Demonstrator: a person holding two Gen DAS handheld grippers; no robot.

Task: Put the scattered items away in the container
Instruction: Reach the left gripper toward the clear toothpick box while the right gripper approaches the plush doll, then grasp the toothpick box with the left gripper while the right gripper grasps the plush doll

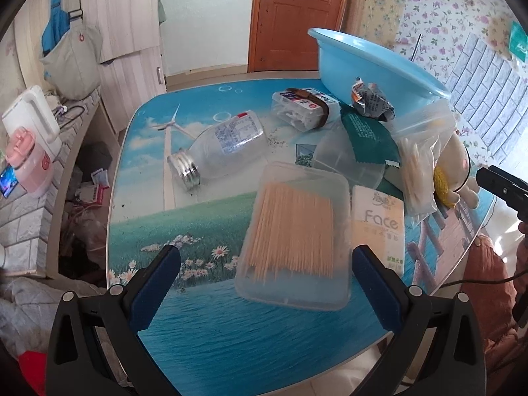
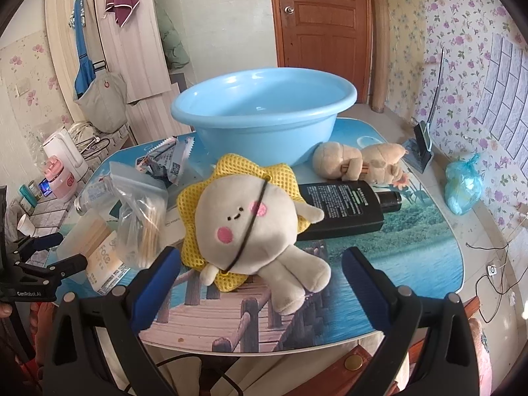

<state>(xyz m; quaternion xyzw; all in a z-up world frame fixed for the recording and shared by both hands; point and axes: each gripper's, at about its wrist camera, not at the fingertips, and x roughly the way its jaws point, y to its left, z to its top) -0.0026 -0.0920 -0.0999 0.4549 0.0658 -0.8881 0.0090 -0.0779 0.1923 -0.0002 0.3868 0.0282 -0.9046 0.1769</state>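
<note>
Toothpick box [image 1: 295, 234] lies flat on the counter [image 1: 211, 323], long axis running away from the left tool [image 1: 265, 270], whose fingers spread wide around its near end. Right tool [image 2: 260, 269] hovers released before a plush toy [image 2: 260, 227].

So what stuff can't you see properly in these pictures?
- Basin inside: left wrist view, its own wall hides it.
- Black bottle: right wrist view, the plush toy covers its left end.
- Clear bottle label: left wrist view, print too small.
</note>
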